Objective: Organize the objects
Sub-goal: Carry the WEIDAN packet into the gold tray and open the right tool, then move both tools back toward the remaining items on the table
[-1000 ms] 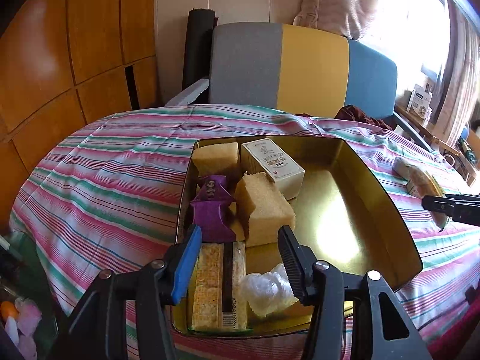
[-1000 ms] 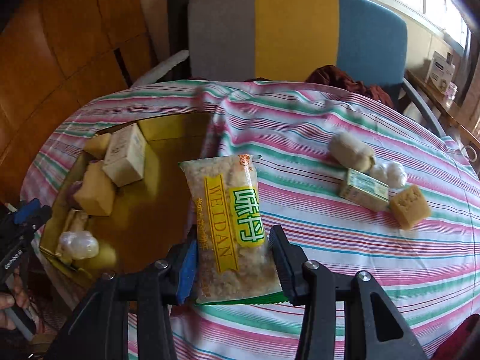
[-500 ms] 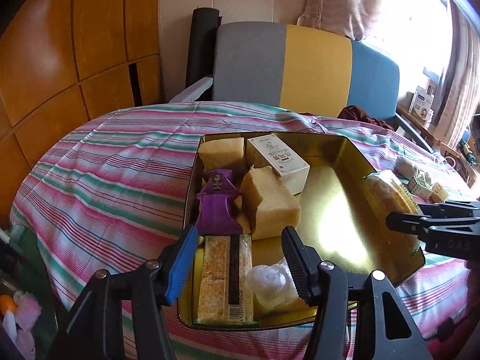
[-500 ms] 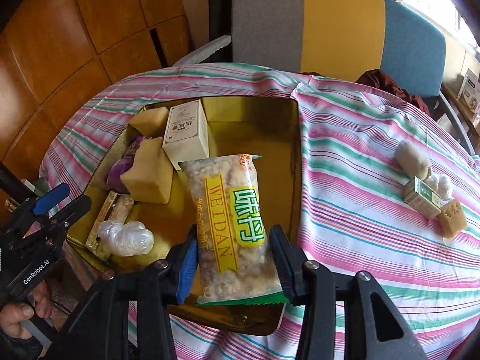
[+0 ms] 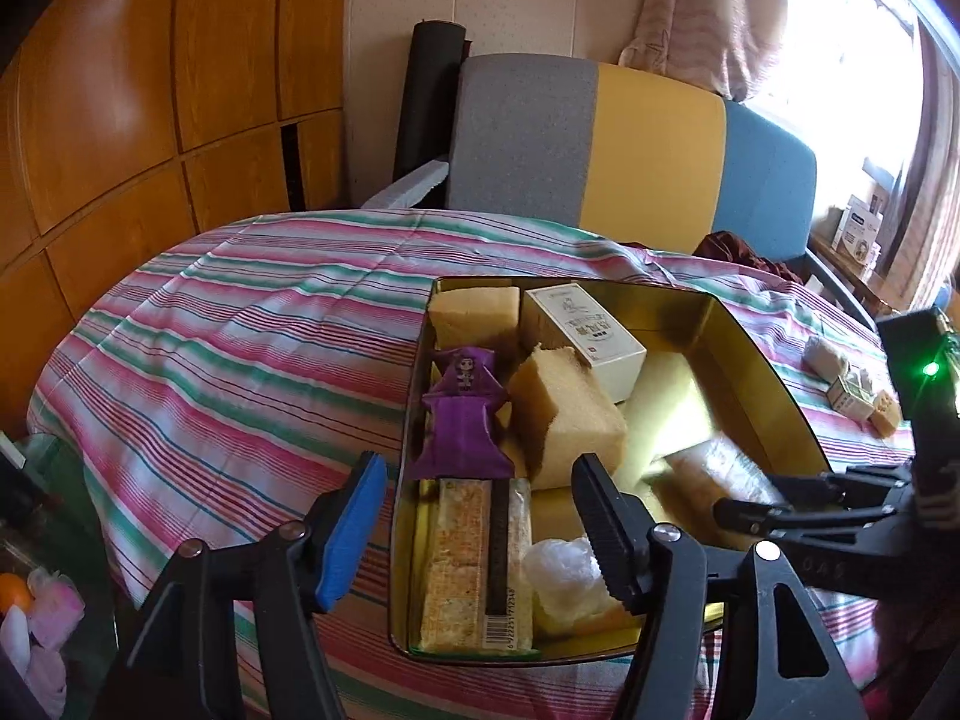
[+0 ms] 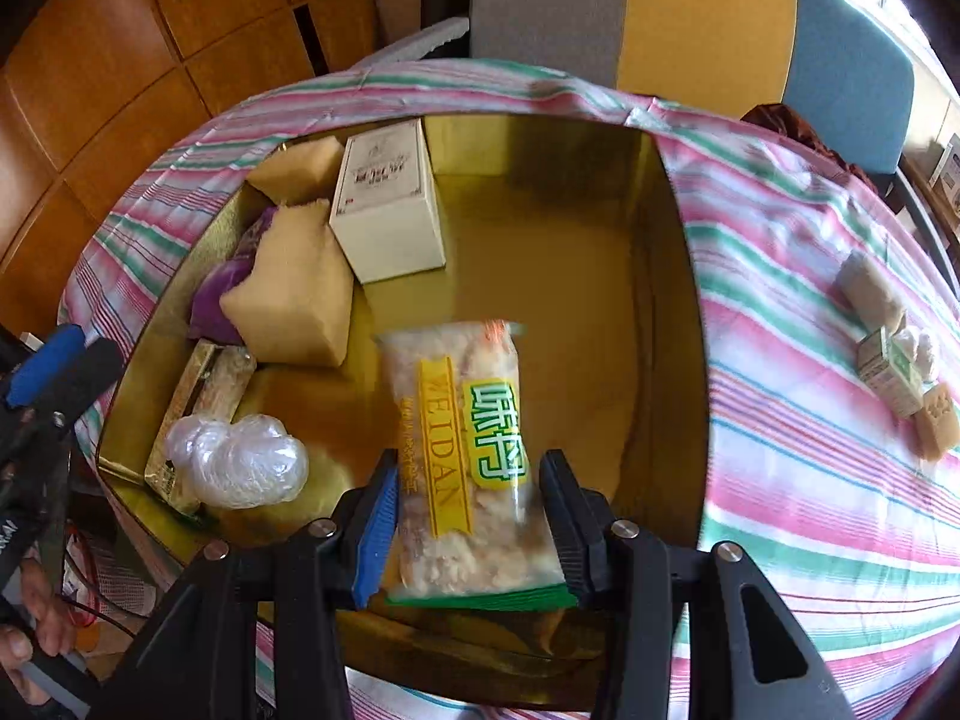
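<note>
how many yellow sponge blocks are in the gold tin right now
2. One sponge block sits in the tin's far left corner beside the white box; a bigger sponge block lies nearer, against the purple packet. Others could be hidden beneath.

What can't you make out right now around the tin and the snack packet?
- Snack packet underside and its gap to the gold tin floor: right wrist view, hidden by the packet.
- White box print: right wrist view, motion blur.
- Small items on the striped cloth: left wrist view, too small and partly hidden by the right tongs.
</note>
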{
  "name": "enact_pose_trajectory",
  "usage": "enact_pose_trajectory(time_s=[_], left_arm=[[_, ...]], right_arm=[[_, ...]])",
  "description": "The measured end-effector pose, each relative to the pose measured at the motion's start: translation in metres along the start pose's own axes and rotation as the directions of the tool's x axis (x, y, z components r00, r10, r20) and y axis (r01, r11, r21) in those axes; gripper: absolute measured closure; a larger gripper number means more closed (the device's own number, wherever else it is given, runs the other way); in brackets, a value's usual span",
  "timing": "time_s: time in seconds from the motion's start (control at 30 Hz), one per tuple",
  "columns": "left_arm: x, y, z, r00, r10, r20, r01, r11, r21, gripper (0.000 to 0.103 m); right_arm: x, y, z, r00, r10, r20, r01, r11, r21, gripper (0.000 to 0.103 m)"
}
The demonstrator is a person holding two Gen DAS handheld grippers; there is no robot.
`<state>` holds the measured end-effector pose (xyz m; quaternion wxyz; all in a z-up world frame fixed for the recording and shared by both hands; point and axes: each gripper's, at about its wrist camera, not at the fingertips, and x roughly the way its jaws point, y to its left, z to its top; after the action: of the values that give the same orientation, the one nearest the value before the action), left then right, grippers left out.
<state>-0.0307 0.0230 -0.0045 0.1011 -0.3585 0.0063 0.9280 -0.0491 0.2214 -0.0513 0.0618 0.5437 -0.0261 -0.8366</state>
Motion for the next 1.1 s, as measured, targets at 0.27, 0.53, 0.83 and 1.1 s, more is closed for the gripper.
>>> enact_pose_trajectory(time_s=[0.27, 0.53, 0.83, 1.1], left_arm=[[0.002, 0.008, -0.001, 1.000, 0.011, -0.009, -0.011, 1.000, -0.021, 0.038], [-0.001, 0.004, -0.002, 1.000, 0.012, -0.003, -0.012, 1.000, -0.011, 0.035], [-0.002, 0.001, -0.003, 1.000, 0.015, -0.003, -0.015, 1.000, -0.007, 0.032], [-0.004, -0.007, -0.003, 1.000, 0.010, -0.004, -0.009, 1.000, 0.014, 0.032]], right_arm=[[0.006, 0.021, -0.008, 0.995, 0.097, -0.006, -0.097, 0.993, -0.072, 0.055], [0.003, 0.029, -0.012, 0.989, 0.149, 0.004, -0.148, 0.985, -0.092, 0.055], [-0.028, 0.028, -0.016, 0.990, 0.071, 0.120, -0.058, 0.992, -0.109, 0.054], [-0.052, 0.019, -0.017, 0.980, -0.017, 0.199, 0.042, 0.992, -0.120, 0.054]])
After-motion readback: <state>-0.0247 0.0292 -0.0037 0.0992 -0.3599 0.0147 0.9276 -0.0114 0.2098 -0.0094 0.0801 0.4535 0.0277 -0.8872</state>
